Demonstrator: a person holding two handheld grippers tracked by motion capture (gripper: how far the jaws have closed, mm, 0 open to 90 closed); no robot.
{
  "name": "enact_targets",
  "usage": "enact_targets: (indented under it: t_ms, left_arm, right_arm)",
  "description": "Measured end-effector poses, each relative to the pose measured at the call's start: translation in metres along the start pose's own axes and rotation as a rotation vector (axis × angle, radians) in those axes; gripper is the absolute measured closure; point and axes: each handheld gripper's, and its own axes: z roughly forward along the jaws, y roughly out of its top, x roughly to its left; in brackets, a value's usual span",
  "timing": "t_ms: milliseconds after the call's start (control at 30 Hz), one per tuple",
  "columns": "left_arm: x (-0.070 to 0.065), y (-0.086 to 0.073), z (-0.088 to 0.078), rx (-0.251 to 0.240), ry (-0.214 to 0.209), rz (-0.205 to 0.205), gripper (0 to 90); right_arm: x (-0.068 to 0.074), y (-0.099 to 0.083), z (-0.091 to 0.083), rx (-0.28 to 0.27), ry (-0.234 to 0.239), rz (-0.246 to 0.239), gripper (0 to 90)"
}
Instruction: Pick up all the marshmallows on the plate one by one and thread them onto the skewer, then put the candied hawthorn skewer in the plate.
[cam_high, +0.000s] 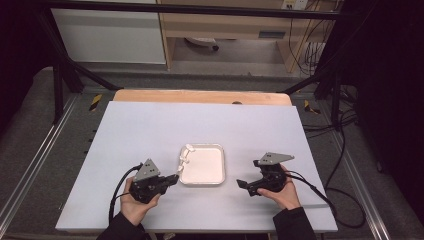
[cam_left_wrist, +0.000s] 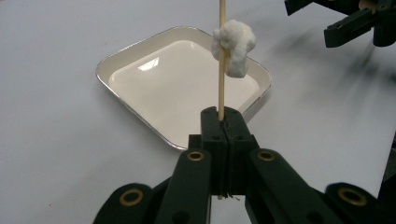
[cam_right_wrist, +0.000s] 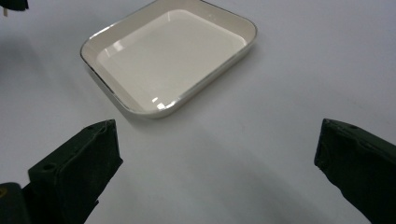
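Landmark: the white tray (cam_high: 202, 165) sat mid-counter (cam_high: 150, 130), its floor bare; every place below is given from it.

Left tool (cam_left_wrist: 223, 122): my left tool sat just off the tray's near-left corner, jaws clamped tight on the lower end of a thin wooden skewer (cam_left_wrist: 222, 70).

Skewer: it reached from that tool out over the tray's left rim, carrying white marshmallow pieces (cam_left_wrist: 235, 44) bunched on the shaft above the tray.

Right tool (cam_right_wrist: 215, 154): my right tool hung to the right of the tray, apart from it, jaws spread wide with nothing between them; no pad touched the marshmallow.

Step, as I judged it: pulling the pieces off the skewer into the tray, with the right tool between grabs.

Risk, tearing: the marshmallow looked soft and sticky, so a hard pinch could have ripped off a scrap and left the rest stuck on the wood.

Risk, slipping: a sideways pull could have twisted the thin skewer in my left tool's narrow grip, or snapped it.

Risk, missing: if I had tugged while the piece sat near the rim, it could have dropped onto the counter left of the tray.

Risk, sticking: a freed piece might have clung to my right pad instead of falling.
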Motion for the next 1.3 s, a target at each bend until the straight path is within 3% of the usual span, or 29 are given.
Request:
enact_targets:
  t_ms: [267,567,1000,1300]
  left_arm:
    - [0.000,0.011,0.007,0.029,-0.006,-0.006,88.8]
    - [0.005,0.022,0.017,0.073,-0.002,-0.023,88.8]
    - [0.008,0.030,0.054,0.162,0.003,-0.043,88.7]
    - [0.006,0.027,0.075,0.237,0.042,-0.025,88.6]
  right_arm:
    - [-0.014,-0.022,-0.009,0.015,-0.020,0.032,0.8]
    - [-0.020,-0.032,-0.018,0.005,-0.035,0.052,0.8]
    - [-0.023,-0.037,-0.020,0.005,-0.045,0.061,0.8]
    - [-0.024,-0.037,-0.021,0.002,-0.044,0.054,0.9]
